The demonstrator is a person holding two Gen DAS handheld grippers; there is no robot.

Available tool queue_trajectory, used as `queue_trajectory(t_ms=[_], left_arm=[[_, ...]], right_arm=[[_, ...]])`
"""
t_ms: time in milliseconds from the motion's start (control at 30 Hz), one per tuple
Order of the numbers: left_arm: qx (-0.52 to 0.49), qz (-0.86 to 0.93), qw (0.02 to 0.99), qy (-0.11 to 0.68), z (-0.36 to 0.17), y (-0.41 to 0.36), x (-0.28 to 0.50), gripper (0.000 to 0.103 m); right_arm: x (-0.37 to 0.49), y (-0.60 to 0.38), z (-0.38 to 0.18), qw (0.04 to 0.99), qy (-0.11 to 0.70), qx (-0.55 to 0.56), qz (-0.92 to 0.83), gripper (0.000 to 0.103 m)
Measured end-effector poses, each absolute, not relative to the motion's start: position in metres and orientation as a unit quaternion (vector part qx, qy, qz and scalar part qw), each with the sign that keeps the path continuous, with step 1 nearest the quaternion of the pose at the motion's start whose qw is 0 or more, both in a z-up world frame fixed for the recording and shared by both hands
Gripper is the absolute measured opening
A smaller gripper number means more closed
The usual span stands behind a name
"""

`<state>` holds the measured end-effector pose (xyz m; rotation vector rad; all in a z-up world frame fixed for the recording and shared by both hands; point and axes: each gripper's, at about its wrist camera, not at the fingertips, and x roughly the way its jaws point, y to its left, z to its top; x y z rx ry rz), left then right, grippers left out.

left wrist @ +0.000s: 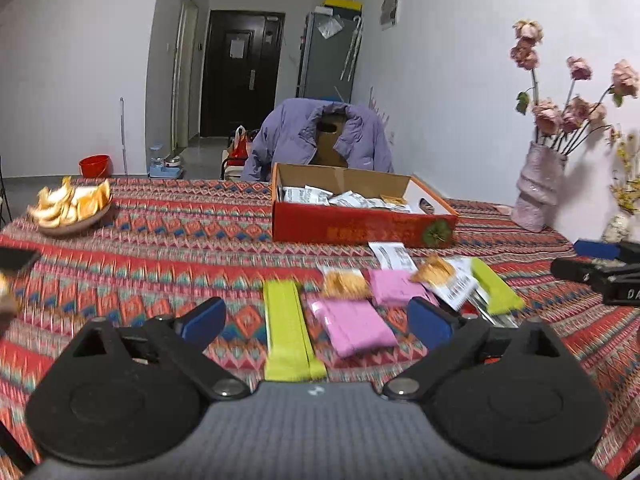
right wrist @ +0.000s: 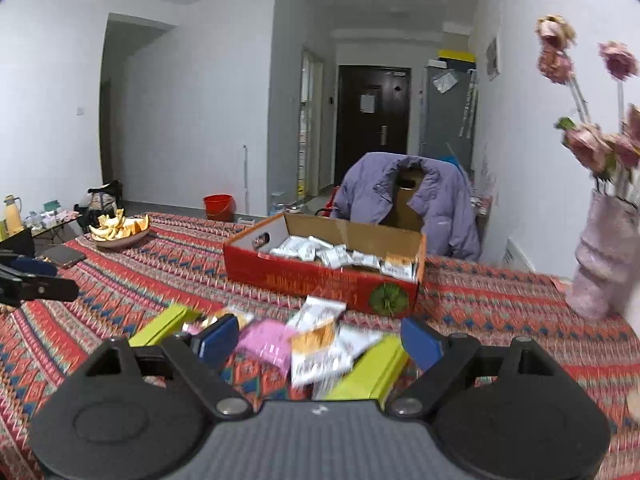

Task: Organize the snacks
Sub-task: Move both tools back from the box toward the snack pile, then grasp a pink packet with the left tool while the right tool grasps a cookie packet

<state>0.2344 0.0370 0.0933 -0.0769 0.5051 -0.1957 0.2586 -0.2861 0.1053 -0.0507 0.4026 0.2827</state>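
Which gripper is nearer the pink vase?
Right. The right gripper has the pink vase close on its right; the left gripper sits further left, with the right one between it and the vase.

A: Your left wrist camera sits low over the red patterned tablecloth (left wrist: 160,240), looking along its blue-padded left gripper (left wrist: 316,318) toward the open red cardboard box (left wrist: 360,228) and the dark door (left wrist: 240,76) beyond.

B: And your right wrist camera?

A: It faces the same way from further right, close above the loose snack packets (right wrist: 320,344). Both views share the box (right wrist: 320,276), the purple jacket over the chair (right wrist: 440,200) and the pink vase (right wrist: 600,256).
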Motion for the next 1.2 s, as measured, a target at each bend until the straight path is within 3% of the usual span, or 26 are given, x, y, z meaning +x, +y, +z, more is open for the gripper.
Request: queue_trajectory(t_ms=[167, 367, 900, 1200], left_arm=[[-0.035, -0.084, 0.962, 0.258, 0.068, 0.037, 0.183, 0.099], [-0.011, -0.069, 0.954, 0.290, 0.045, 0.030, 0.178, 0.099], [-0.021, -0.083, 0.946, 0.311, 0.045, 0.017, 0.199, 0.099], [0.013, -0.185, 0.928, 0.323, 0.034, -0.061, 0.216, 0.099]], right_arm=[[0.199, -0.280, 0.072, 0.972, 0.193, -0.005, 0.137, 0.088], [0.170, -0.276, 0.049, 0.970, 0.200, -0.033, 0.137, 0.088], [0.187, -0.274, 0.043, 0.967, 0.214, -0.023, 0.135, 0.088], [0.211, -0.292, 0.045, 0.969, 0.223, 0.006, 0.103, 0.088]])
